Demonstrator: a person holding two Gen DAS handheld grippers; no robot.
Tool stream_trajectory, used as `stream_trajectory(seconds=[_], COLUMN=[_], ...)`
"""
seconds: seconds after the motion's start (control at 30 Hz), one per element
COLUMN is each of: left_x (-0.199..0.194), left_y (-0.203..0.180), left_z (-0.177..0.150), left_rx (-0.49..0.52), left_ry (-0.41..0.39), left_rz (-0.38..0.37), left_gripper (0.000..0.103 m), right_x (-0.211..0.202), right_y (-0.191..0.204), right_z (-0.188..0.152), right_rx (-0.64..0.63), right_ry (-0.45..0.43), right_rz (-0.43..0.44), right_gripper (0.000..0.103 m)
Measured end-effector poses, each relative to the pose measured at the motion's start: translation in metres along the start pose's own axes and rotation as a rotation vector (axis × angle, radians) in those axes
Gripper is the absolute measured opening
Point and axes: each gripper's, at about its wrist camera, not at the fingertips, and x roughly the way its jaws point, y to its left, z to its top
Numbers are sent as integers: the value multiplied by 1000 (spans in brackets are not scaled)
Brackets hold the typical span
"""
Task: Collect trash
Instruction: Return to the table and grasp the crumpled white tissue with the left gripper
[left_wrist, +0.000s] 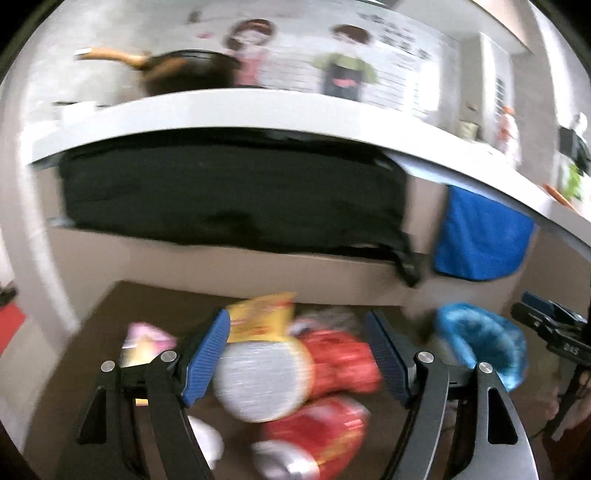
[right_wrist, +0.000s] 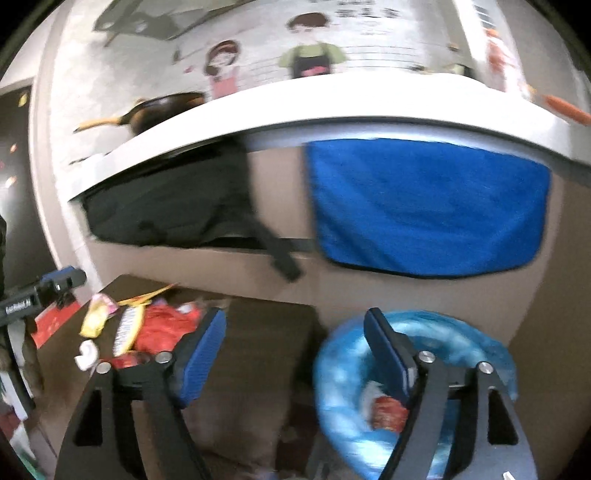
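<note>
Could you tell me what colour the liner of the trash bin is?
Light blue bin liner, clearest in the right wrist view.

red wrappers (left_wrist: 340, 354), blue bag (right_wrist: 443, 343), blue towel (right_wrist: 424, 206)

Two red wrappers (left_wrist: 340, 358) (left_wrist: 317, 439), one yellow packet (left_wrist: 262, 317), one blue-lined bin (right_wrist: 417, 391), one blue cloth (right_wrist: 424, 210), one pan (left_wrist: 184, 70)

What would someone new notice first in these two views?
Probably the heap of red and yellow snack wrappers on the dark brown table, right in front of the open left gripper. Next, the blue-lined trash bin beside the table, under the open right gripper, with a red wrapper already inside. Behind, a blue towel hangs off the white counter.
</note>
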Motion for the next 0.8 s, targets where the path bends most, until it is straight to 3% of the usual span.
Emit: stream_trajectory(seconds=[0.2, 0.4, 0.53, 0.8], left_x=[-27, -10, 11, 56], left_y=[82, 126, 112, 87], left_z=[-12, -49, -83, -107], left_rx=[-76, -175, -182, -144], left_ry=[18, 144, 233, 309], left_rz=[136, 120, 70, 144], left_gripper=[75, 75, 75, 72], right_x=[26, 53, 61, 76], right_y=[71, 110, 125, 126], right_z=[-2, -7, -9, -14], right_rx=[-75, -89, -126, -107], right_ry=[46, 120, 131, 178], right_rz=[103, 185, 169, 170], right_gripper=[78, 78, 78, 78])
